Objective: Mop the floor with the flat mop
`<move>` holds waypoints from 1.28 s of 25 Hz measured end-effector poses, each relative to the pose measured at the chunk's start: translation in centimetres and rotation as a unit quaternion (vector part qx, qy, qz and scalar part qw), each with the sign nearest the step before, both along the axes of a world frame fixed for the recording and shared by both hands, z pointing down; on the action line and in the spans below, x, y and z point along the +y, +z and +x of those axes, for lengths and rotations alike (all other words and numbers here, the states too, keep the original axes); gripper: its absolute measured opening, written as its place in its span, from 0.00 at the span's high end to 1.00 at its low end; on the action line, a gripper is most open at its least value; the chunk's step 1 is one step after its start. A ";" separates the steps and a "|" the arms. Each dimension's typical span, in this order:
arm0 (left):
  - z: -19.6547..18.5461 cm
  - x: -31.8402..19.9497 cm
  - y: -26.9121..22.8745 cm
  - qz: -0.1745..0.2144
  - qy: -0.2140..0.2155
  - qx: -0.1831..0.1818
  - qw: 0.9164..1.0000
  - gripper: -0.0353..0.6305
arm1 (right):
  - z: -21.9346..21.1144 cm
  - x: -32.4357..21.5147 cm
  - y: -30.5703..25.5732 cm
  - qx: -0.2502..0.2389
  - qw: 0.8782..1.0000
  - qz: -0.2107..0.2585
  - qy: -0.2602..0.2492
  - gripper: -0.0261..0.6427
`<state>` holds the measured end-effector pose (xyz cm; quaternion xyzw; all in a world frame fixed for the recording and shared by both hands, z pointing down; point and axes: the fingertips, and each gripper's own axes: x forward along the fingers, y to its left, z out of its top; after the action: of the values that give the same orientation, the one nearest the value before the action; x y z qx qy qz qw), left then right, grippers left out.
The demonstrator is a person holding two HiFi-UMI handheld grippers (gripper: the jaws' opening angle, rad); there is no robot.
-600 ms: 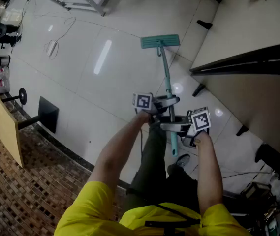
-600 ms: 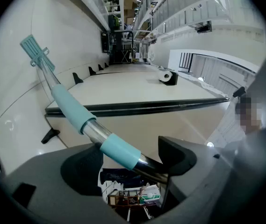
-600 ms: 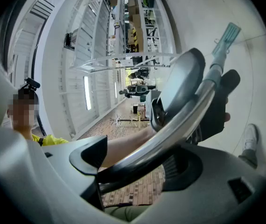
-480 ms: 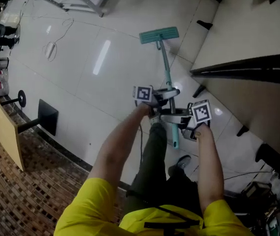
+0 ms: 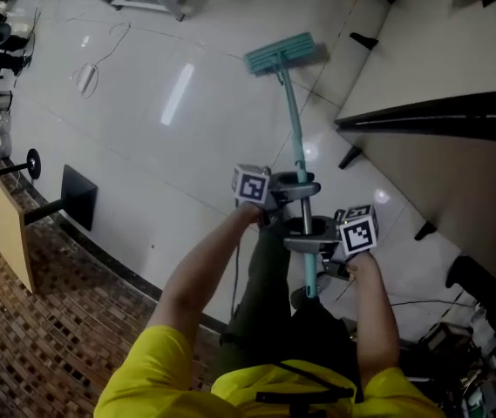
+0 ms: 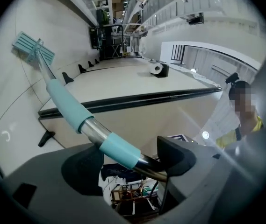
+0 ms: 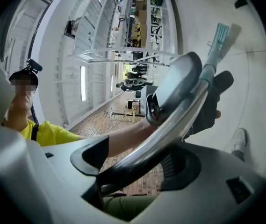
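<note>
A flat mop with a teal head [image 5: 279, 53] lies on the white tiled floor ahead of me, and its handle [image 5: 295, 138] runs back toward my body. My left gripper [image 5: 289, 185] is shut on the handle higher up. Just below it, my right gripper [image 5: 310, 232] is shut on the handle too. In the left gripper view the teal-and-metal handle [image 6: 69, 108] crosses between the jaws, and the mop head [image 6: 32, 49] shows far off at the upper left. From the right gripper view the metal handle [image 7: 170, 120] runs between the jaws, up to the mop head [image 7: 220, 35].
A white table with a dark edge [image 5: 431, 111] stands close on the right, with black feet [image 5: 349, 158] on the floor. A cable [image 5: 91, 77] lies at the far left. A wooden board [image 5: 8, 225] and a black plate [image 5: 78, 200] stand at the left on the brick floor.
The mop head has slid farther away and slightly right. Both grippers have stayed shut on the handle, with the right one now lower along it.
</note>
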<state>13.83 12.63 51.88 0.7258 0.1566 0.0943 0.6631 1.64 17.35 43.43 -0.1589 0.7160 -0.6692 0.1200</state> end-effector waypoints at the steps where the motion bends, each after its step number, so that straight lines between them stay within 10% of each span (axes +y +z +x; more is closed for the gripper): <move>1: -1.0 2.1 -0.3 0.007 -0.002 -0.005 1.000 0.43 | -0.9 2.4 -0.5 0.003 1.000 -0.004 -0.008 0.45; 12: -10.0 16.9 1.1 -0.039 -0.113 -0.038 0.992 0.43 | -7.9 17.8 -1.1 -0.041 0.993 -0.069 -0.089 0.44; 26: -7.9 -8.2 7.0 0.042 -0.101 -0.007 0.994 0.42 | -6.0 -6.3 7.3 -0.018 0.999 -0.006 -0.042 0.45; 32: -7.9 -11.7 6.8 0.017 -0.123 -0.017 0.992 0.42 | -5.9 -10.0 6.2 -0.030 0.999 0.000 -0.029 0.47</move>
<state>5.95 0.90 58.70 0.7491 0.0528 0.0273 0.6598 -4.28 7.38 49.61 -0.1177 0.7165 -0.6766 0.1225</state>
